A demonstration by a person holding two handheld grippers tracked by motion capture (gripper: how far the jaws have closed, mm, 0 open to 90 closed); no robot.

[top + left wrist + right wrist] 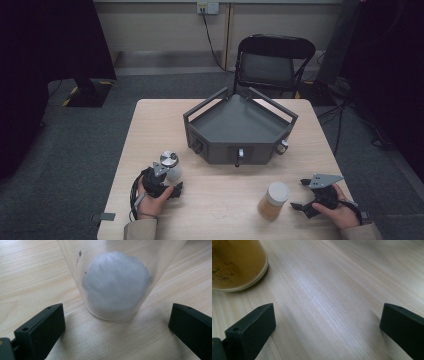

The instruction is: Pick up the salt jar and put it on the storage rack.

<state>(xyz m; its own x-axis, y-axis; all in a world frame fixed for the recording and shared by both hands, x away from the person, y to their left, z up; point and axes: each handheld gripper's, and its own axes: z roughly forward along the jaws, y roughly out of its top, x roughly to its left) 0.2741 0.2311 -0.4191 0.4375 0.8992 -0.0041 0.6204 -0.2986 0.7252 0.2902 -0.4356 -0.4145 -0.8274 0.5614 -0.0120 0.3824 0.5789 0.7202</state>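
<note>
Tabletop (220,200): pale wood | grey tray (235,122): angular, railed, mid-tabletop | amber jar (273,201): white lid, brown contents, upright near right gripper (306,196), apart from it | clear jar (171,166): silver lid, white powder, upright just before left gripper (175,186) | both grippers' fingers (41,327): spread wide, holding nothing.

Two jars (170,165) (273,200) on the table (220,205), left and right, before a tray (239,125).
</note>
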